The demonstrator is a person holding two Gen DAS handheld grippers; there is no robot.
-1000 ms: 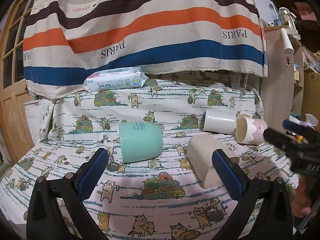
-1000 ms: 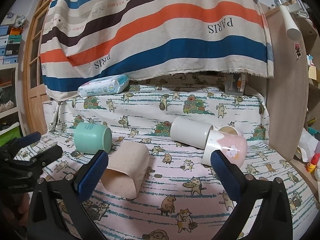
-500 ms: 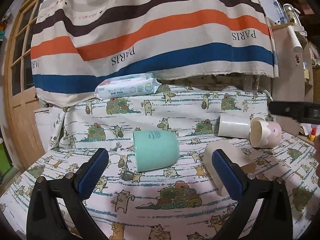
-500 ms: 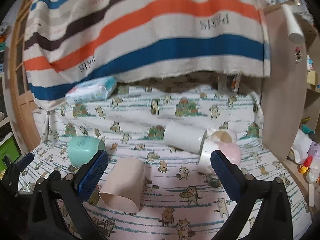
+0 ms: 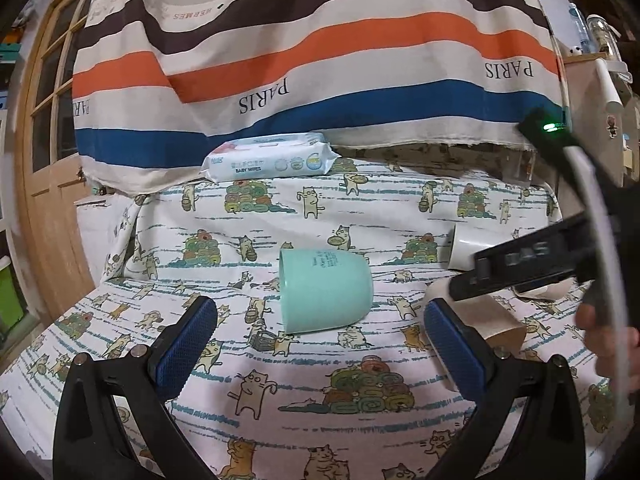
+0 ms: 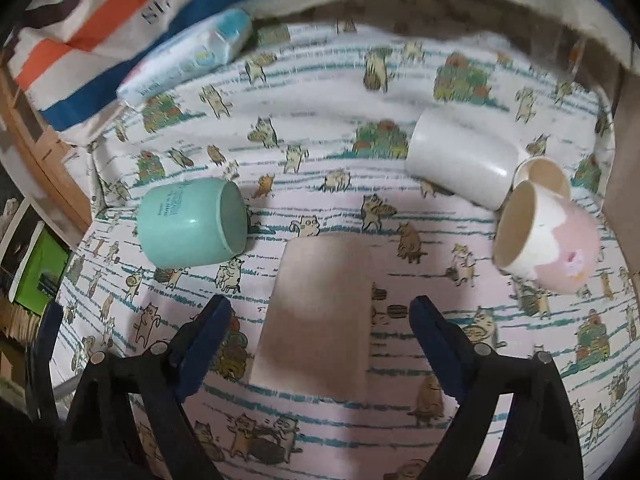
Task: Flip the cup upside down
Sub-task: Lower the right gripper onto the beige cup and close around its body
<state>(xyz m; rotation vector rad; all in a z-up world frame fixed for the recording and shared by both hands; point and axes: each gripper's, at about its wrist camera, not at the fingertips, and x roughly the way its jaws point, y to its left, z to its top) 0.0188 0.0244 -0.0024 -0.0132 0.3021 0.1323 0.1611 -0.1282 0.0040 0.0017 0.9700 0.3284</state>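
Several cups lie on their sides on the cat-print cloth. A mint green cup (image 5: 325, 291) (image 6: 192, 222) lies just beyond my open left gripper (image 5: 320, 344). A beige cup (image 6: 320, 306) (image 5: 502, 320) lies between the open jaws of my right gripper (image 6: 320, 338), which looks down on it, not touching. A white cup (image 6: 460, 164) (image 5: 474, 246) and a pink-and-cream cup (image 6: 546, 236) lie to the right. The right gripper body (image 5: 560, 256) crosses the left wrist view and hides the pink cup there.
A pack of baby wipes (image 5: 270, 160) (image 6: 188, 56) rests at the back against a striped hanging cloth (image 5: 320, 60). A wooden door (image 5: 44, 160) stands at the left, a wooden panel (image 6: 628, 160) at the right edge.
My right gripper has risen, moved left and tilted down over the beige cup. My left gripper has moved closer to the mint cup. No cup has moved.
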